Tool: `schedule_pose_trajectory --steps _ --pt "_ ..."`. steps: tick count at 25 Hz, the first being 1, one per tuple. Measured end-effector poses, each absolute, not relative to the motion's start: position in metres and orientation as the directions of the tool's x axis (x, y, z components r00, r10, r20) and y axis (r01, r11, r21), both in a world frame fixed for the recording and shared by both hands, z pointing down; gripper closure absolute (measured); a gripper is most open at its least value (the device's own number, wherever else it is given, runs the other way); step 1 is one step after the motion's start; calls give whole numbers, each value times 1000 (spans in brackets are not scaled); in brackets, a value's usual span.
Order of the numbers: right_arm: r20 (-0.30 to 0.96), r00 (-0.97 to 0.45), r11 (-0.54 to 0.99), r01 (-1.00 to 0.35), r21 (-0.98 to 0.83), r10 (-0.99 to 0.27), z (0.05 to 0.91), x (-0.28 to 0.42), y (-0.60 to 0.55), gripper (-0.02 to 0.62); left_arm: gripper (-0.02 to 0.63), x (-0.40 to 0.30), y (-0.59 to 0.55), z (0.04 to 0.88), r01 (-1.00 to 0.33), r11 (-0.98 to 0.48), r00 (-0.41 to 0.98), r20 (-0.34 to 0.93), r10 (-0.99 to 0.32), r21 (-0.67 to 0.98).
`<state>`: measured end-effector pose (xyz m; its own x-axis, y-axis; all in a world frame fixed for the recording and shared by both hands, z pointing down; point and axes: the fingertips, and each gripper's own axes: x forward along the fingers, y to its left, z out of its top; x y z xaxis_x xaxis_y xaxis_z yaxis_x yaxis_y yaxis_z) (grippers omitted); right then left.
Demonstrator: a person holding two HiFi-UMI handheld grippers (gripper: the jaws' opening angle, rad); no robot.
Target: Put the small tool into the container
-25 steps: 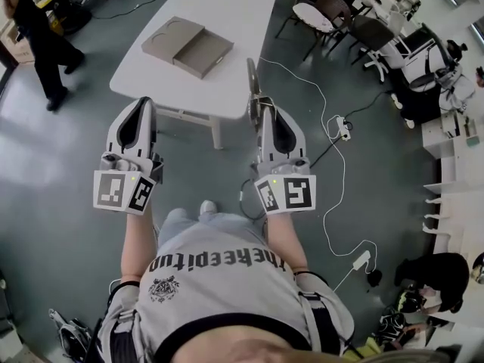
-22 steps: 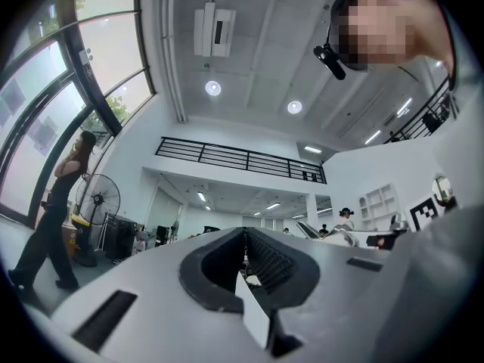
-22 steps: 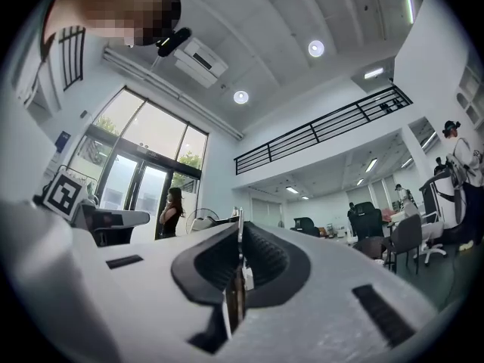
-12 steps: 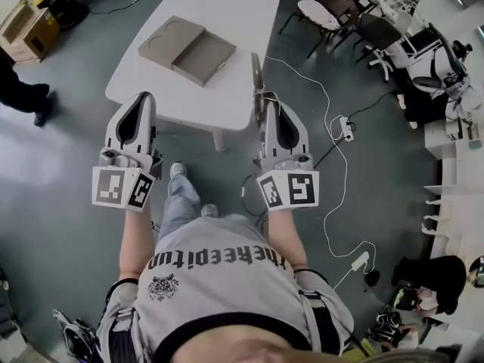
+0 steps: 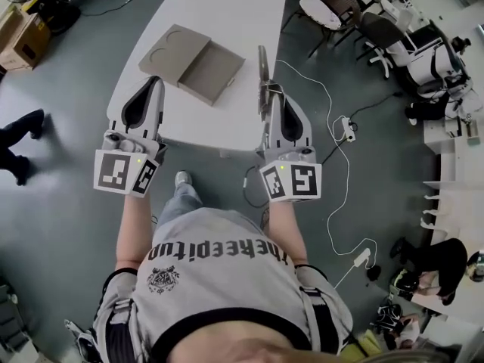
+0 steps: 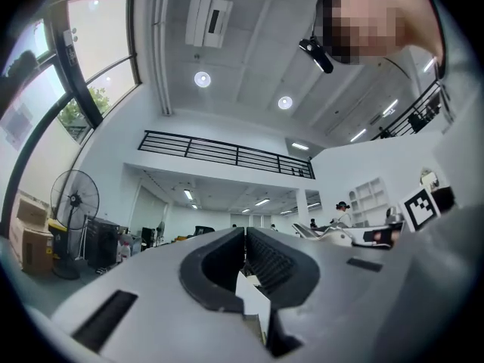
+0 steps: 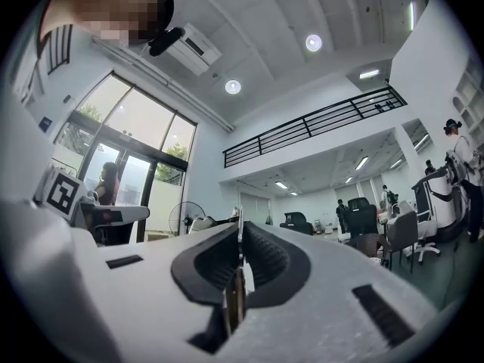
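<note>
A flat brown cardboard container [image 5: 212, 72] lies open on the white table [image 5: 219, 6], with its lid [image 5: 173, 51] beside it on the left. My right gripper [image 5: 266, 91] is shut on the small tool [image 5: 262, 65], a thin flat strip that sticks out past the jaw tips over the table's near right edge. In the right gripper view the tool [image 7: 233, 302] runs up between the closed jaws of the right gripper [image 7: 240, 237]. My left gripper [image 5: 156, 82] hangs shut at the table's near left edge. In the left gripper view a white slip [image 6: 253, 302] shows low between the closed jaws of the left gripper [image 6: 244, 237].
Chairs [image 5: 374, 29] stand past the table's right end. A white cable [image 5: 327, 104] and power strip [image 5: 344, 127] lie on the grey floor at the right. Someone's shoes [image 5: 19, 138] are at the left edge, a cardboard carton [image 5: 19, 32] beyond them.
The wearer has stepped forward, so the table and container now lie right under the jaw tips. The bystander at the left has moved away. Both grippers stay shut.
</note>
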<state>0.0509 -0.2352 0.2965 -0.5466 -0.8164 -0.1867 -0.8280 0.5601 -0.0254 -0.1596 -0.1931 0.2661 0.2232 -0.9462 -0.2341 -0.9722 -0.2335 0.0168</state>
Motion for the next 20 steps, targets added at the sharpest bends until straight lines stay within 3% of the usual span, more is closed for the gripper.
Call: schedule_pose_trajectory --steps 8,20 --pt "-130 -512 516 -856 -2 -849 310 -5 -298 592 592 -207 -271 270 -952 -305 295 -216 -931 12" --pt "12 -457 456 -888 -62 -889 374 -28 -362 592 592 -207 -335 301 -903 -430 425 -172 -889 -11"
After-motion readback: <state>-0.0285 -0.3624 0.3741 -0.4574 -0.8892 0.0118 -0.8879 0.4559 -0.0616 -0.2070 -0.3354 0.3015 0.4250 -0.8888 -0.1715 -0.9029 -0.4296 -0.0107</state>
